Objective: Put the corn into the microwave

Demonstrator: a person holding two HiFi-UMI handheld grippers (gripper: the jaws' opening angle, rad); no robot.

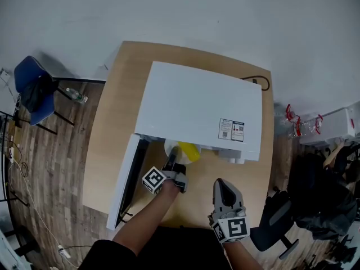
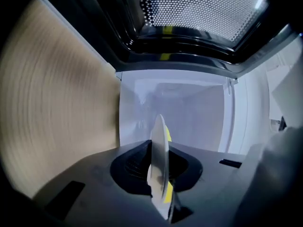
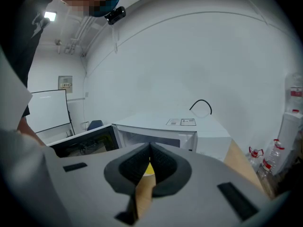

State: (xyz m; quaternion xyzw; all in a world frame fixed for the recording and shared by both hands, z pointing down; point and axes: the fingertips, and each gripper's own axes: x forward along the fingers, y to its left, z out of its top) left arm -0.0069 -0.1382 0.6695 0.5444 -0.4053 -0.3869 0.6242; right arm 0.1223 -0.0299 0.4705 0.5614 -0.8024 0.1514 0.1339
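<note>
The left forearm [image 1: 147, 218] reaches up from the bottom edge of the head view toward 1 o'clock. The left tool [image 1: 174, 165] is clamped tight on the rim of a white plate [image 2: 159, 155], which stands edge-on between its jaws. The right tool [image 1: 225, 189] sits at 4 o'clock from it and points toward 12 o'clock, its jaws pressed together with nothing between them.

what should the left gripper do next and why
Probably ease the left gripper forward, keeping it level, to carry the plate with the corn into the microwave. Its fingers pinch the plate's rim, the door stands open, and the plate is just at the opening.
</note>
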